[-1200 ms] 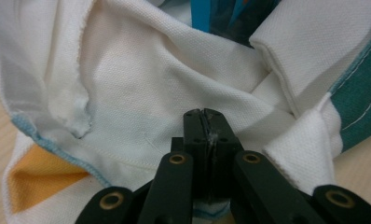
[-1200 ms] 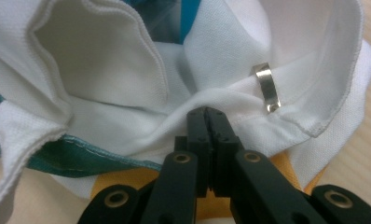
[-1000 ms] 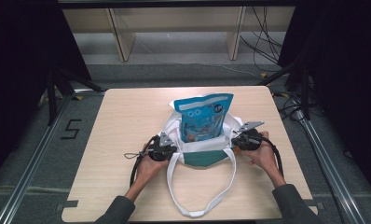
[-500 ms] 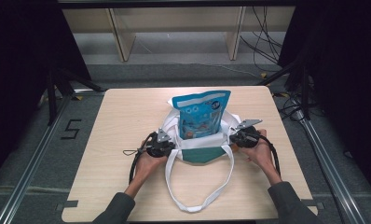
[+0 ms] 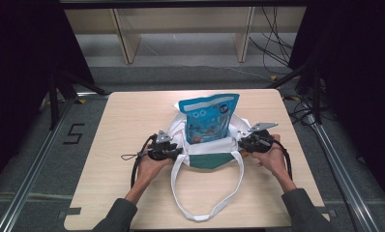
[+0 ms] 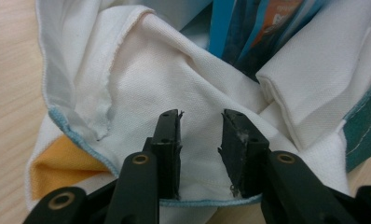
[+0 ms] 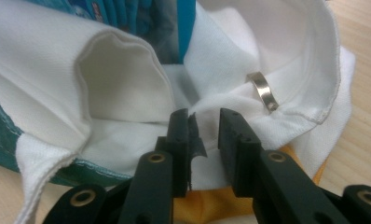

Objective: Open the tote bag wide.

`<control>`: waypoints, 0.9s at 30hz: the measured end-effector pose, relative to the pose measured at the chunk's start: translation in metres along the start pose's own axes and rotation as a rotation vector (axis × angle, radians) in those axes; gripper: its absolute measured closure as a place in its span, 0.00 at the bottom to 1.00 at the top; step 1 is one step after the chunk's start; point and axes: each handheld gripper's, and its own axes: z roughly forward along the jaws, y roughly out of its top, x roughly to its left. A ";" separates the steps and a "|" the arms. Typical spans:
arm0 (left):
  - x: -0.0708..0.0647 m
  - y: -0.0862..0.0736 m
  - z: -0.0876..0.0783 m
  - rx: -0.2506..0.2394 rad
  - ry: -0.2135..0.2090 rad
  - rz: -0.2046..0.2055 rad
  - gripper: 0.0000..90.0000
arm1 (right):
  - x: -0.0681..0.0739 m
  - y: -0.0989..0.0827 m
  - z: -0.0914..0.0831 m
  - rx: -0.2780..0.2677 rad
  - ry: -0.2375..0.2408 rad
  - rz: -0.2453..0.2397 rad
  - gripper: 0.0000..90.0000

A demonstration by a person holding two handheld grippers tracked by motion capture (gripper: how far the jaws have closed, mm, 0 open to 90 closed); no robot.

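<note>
A white tote bag with a teal front panel lies in the middle of the table. A blue snack bag stands in its mouth. My left gripper is at the bag's left rim. Its jaws stand open over the white cloth and the blue-stitched hem, seen close up around the left gripper. My right gripper is at the bag's right rim, open, with a fold of white cloth rising into the gap of the right gripper. A metal ring sits on that rim.
The bag's long white handle loops toward the table's near edge between the person's forearms. Cables trail from both grippers. Beyond the table's far edge stands a wooden shelf frame, and dark rails run along both sides.
Both grippers have edged slightly away from the person, staying at the bag's two sides. The snack bag has shifted a little farther up the table with the bag.
</note>
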 end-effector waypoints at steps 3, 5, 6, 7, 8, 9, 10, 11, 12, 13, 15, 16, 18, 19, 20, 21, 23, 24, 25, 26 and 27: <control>0.000 0.001 -0.002 -0.005 -0.009 -0.013 0.73 | 0.003 0.001 -0.004 -0.021 0.009 0.036 0.78; 0.000 0.002 -0.004 -0.005 -0.014 -0.011 0.73 | 0.003 0.003 -0.010 -0.022 0.020 0.045 0.77; 0.000 0.002 -0.005 -0.013 -0.012 -0.012 0.73 | 0.004 0.003 -0.011 -0.024 0.015 0.040 0.76; 0.000 0.003 -0.006 -0.004 -0.015 -0.014 0.71 | 0.003 0.003 -0.012 -0.039 0.008 0.019 0.76; 0.001 0.003 -0.006 -0.017 -0.008 -0.014 0.70 | 0.004 0.004 -0.015 -0.047 0.004 0.022 0.75; 0.001 0.003 -0.007 -0.012 -0.022 -0.017 0.70 | 0.001 0.005 -0.017 -0.061 -0.017 -0.019 0.74; 0.000 0.004 -0.009 -0.019 -0.023 -0.025 0.70 | 0.005 0.005 -0.020 -0.054 -0.029 0.013 0.73; 0.000 0.005 -0.010 -0.026 -0.028 -0.030 0.68 | 0.001 0.007 -0.024 -0.069 -0.036 0.006 0.71; 0.000 0.006 -0.011 -0.029 -0.041 -0.031 0.66 | -0.001 0.007 -0.026 -0.087 -0.035 0.004 0.70; -0.001 0.007 -0.013 -0.032 -0.037 -0.066 0.60 | 0.000 0.008 -0.029 -0.085 -0.032 0.044 0.69; -0.001 0.010 -0.019 -0.025 -0.037 -0.055 0.54 | 0.000 0.008 -0.034 -0.094 -0.024 0.060 0.67; 0.000 0.011 -0.022 -0.039 -0.032 -0.042 0.54 | -0.002 0.008 -0.034 -0.109 -0.023 0.043 0.67; 0.002 0.012 -0.030 -0.064 -0.023 -0.048 0.53 | -0.001 0.008 -0.038 -0.108 -0.023 0.050 0.65; 0.003 0.012 -0.034 -0.064 -0.016 -0.053 0.52 | -0.001 0.008 -0.041 -0.110 -0.021 0.053 0.65; 0.005 0.012 -0.038 -0.073 -0.022 -0.069 0.51 | -0.001 0.009 -0.042 -0.114 -0.021 0.046 0.64; 0.006 0.012 -0.041 -0.083 -0.023 -0.078 0.50 | 0.000 0.009 -0.043 -0.125 -0.025 0.060 0.62; 0.008 0.011 -0.046 -0.082 -0.033 -0.082 0.48 | 0.000 0.009 -0.045 -0.137 -0.027 0.052 0.60; 0.009 0.010 -0.048 -0.078 -0.027 -0.071 0.47 | 0.000 0.010 -0.047 -0.129 -0.022 0.054 0.59; 0.009 0.009 -0.049 -0.075 -0.028 -0.072 0.46 | 0.001 0.010 -0.048 -0.140 -0.024 0.047 0.59; 0.010 0.008 -0.051 -0.068 -0.025 -0.063 0.45 | 0.002 0.010 -0.049 -0.135 -0.021 0.056 0.58; 0.010 0.007 -0.051 -0.069 -0.025 -0.066 0.45 | 0.003 0.010 -0.049 -0.148 -0.022 0.051 0.57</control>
